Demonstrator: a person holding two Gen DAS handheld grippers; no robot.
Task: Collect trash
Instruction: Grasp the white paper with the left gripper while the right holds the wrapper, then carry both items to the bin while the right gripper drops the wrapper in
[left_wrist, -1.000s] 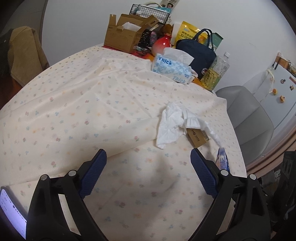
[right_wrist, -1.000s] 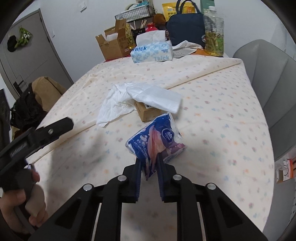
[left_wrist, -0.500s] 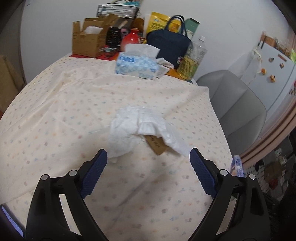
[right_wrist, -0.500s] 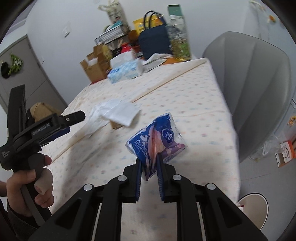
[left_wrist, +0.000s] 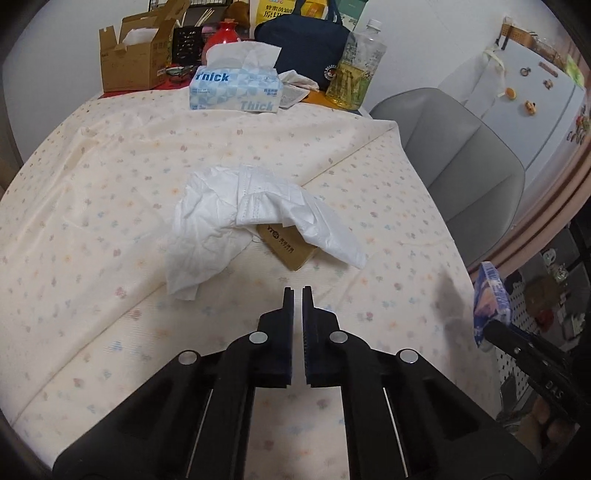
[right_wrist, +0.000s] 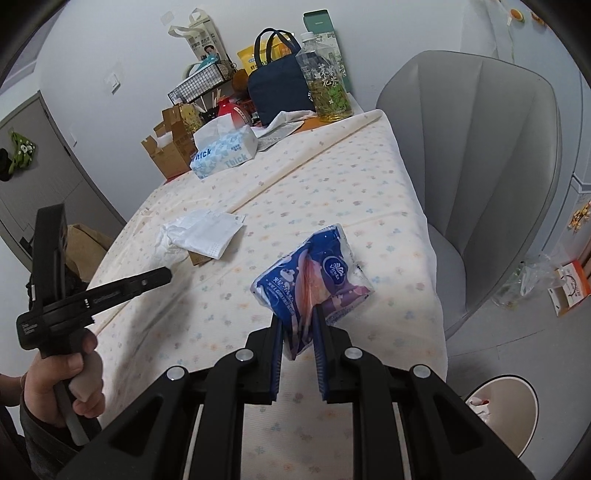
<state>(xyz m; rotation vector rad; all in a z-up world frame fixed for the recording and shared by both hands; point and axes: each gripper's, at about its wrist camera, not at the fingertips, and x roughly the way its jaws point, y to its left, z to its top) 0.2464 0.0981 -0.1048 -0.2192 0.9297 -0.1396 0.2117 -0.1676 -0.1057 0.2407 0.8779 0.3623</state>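
Note:
In the right wrist view my right gripper (right_wrist: 297, 314) is shut on a blue tissue-packet wrapper (right_wrist: 314, 273), held above the table's right edge. A white bin (right_wrist: 509, 410) with some trash in it stands on the floor below, to the right. In the left wrist view my left gripper (left_wrist: 298, 290) is shut with nothing between its jaws. It hovers just short of a crumpled white tissue (left_wrist: 236, 218) that drapes over a small brown box (left_wrist: 291, 247). The wrapper (left_wrist: 489, 295) also shows at that view's right edge.
A flowered cloth (left_wrist: 110, 258) covers the table. At its far end stand a blue tissue box (left_wrist: 236, 88), an open cardboard box (left_wrist: 136, 55), a navy bag (left_wrist: 303, 40) and a bottle (left_wrist: 354, 70). A grey chair (left_wrist: 461, 166) sits at the right side.
My left gripper's jaws have gone from wide open to shut, and it has swung to face the tissue. My right gripper has carried the wrapper toward the table's right edge; the bin has come into view.

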